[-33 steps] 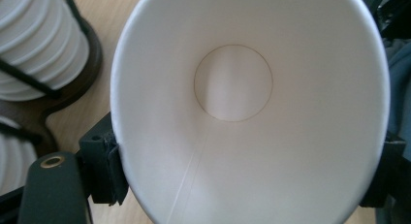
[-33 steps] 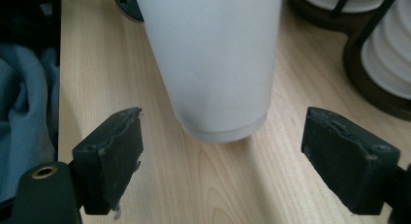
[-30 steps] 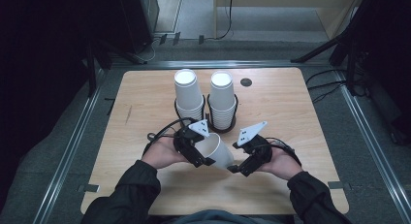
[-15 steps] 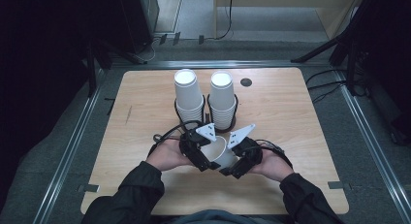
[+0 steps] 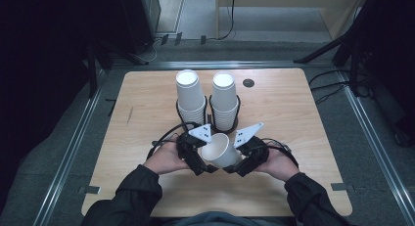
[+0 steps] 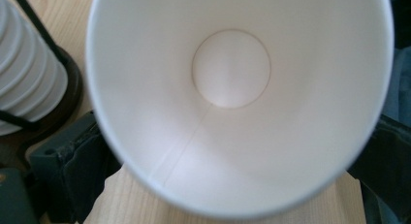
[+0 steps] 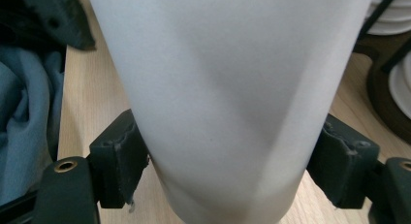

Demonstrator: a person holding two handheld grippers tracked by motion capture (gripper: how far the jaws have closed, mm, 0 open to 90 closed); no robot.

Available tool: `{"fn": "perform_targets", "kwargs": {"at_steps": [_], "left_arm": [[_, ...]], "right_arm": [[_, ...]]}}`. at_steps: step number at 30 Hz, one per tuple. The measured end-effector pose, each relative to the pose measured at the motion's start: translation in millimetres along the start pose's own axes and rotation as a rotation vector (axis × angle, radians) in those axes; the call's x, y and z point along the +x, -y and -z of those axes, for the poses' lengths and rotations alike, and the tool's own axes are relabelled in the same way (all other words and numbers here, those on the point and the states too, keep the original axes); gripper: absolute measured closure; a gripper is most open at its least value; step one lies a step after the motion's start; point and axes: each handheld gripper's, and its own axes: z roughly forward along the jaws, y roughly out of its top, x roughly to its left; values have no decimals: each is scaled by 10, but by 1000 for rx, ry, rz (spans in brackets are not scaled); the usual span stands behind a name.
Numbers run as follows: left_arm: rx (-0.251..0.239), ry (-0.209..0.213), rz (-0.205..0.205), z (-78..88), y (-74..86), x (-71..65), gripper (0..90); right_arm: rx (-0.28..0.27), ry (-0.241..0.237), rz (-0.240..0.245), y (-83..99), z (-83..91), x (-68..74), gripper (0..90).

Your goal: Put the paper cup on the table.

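Between two wire racks of stacked cups, the right gripper closes onto an empty paper cup; left gripper jaws spread.

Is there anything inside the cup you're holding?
Nothing: the left gripper view looks into the paper cup and shows its bare white bottom and a seam. The table under the cup is mostly covered.

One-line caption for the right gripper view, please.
Right gripper closed on the base end of a white paper cup above the wooden table, jaws pressing both sides.
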Motion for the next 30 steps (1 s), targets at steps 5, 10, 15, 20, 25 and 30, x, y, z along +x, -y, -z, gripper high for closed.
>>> {"fn": "perform_targets", "kwargs": {"at_steps": [5, 10, 15, 20, 25, 30], "left_arm": [[-23, -4, 30, 57, -2, 2, 0], [-48, 12, 52, 98, 5, 15, 0], [-87, 5, 106, 146, 0, 25, 0], [-134, -6, 120, 188, -6, 18, 0], [-183, -4, 146, 208, 8, 56, 0], [-226, 2, 164, 203, -15, 61, 0]], "right_arm": [[-23, 20, -19, 34, 88, -34, 225], [-52, 29, -35, 54, 175, -46, 224], [-86, 35, -49, 60, 250, -48, 223], [-118, 49, -52, 73, 309, -37, 223], [-148, 47, -60, 68, 331, -53, 223], [-168, 51, -70, 60, 331, -57, 223]]}}
